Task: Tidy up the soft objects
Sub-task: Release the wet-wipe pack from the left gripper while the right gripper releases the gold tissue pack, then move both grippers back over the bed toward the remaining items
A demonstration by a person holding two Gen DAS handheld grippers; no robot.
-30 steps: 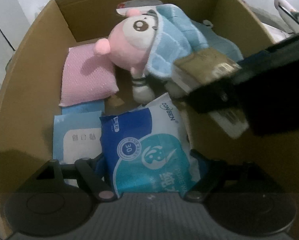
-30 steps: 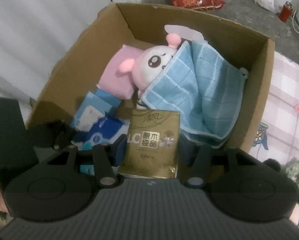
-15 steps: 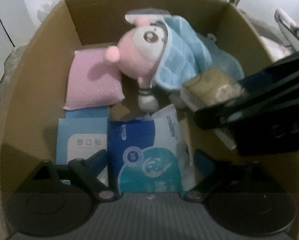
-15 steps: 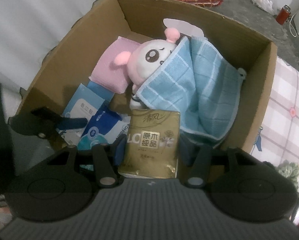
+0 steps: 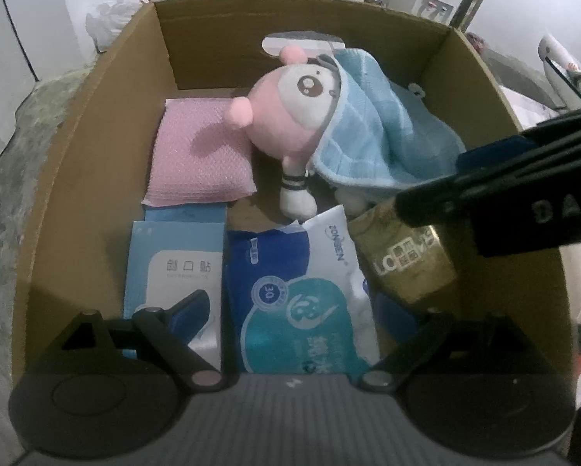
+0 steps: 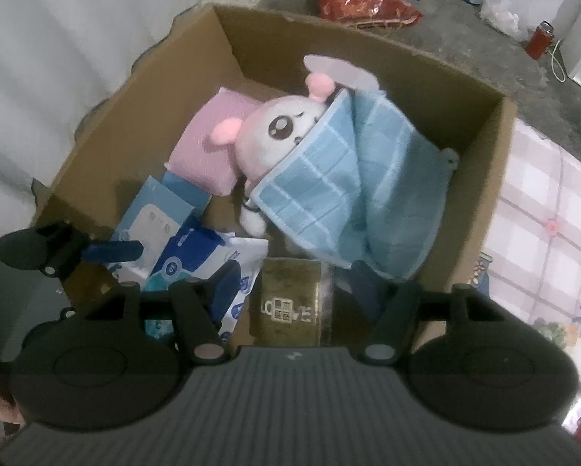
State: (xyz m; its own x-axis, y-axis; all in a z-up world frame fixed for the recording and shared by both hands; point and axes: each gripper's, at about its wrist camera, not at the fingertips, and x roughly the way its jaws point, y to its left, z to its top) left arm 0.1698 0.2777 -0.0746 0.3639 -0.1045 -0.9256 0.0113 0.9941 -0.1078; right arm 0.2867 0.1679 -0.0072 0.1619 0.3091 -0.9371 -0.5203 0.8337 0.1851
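An open cardboard box (image 5: 96, 178) holds a pink plush toy (image 5: 286, 116) half under a blue checked towel (image 5: 383, 136), a pink cushion (image 5: 197, 155), a light-blue carton (image 5: 174, 256) and a blue wipes pack (image 5: 290, 279). A gold tissue pack (image 6: 290, 299) lies in the near right corner, beside the wipes. My right gripper (image 6: 296, 283) hangs just above it. Its jaws are opening and its pads stand clear of the pack's sides. My left gripper (image 5: 294, 310) is open wide over the wipes pack and grips nothing.
The box walls rise on all sides around both grippers. A red snack bag (image 6: 364, 0) and a red can (image 6: 538, 39) lie on the grey floor behind the box. A pink checked cloth (image 6: 554, 233) lies to its right.
The gold tissue pack has left the right gripper's jaws and dropped into the box beside the wipes pack. The right jaws spread wider. The left gripper drew back a little.
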